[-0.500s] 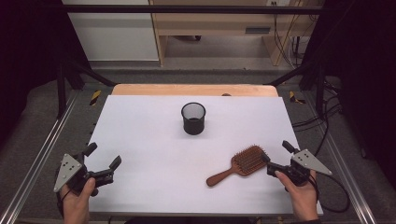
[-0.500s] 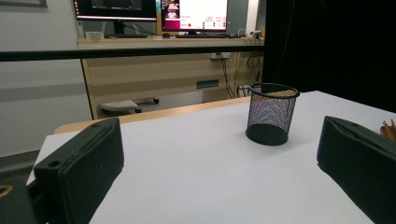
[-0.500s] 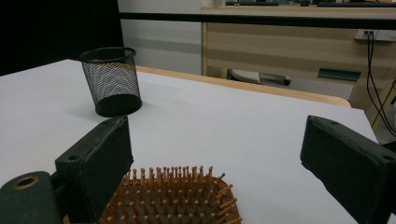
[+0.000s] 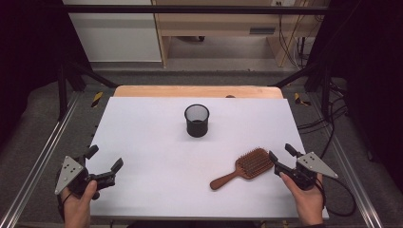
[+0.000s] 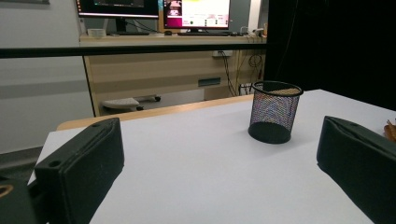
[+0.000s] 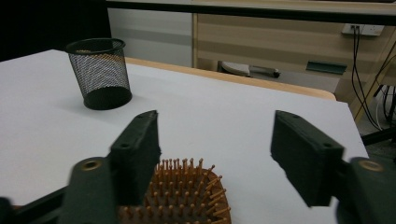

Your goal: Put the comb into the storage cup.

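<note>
Wooden and bristle-side up, the hairbrush [image 4: 243, 167] lies flat on the white table [image 4: 157, 142] near its right edge, toward the near right corner. Its oval head points to the right edge, and its handle slants away toward the near edge and the table's middle.

The right gripper [image 4: 280, 160], held in a hand [image 4: 308, 202] at the near right corner, sits just beside the head of the brush. Its jaws stand partly open and hold nothing. In the right gripper view the brush head [image 6: 187, 193] lies low between the two jaws [image 6: 215, 154], nearer the one at the left of that view; neither pad presses on it.

The left gripper [image 4: 103, 161] rests at the near left corner, well apart from the brush, with its jaws spread wide and nothing between them.

A black mesh cup [image 4: 196, 119] stands upright near the middle of the table, toward the far edge, well apart from both grippers.
</note>
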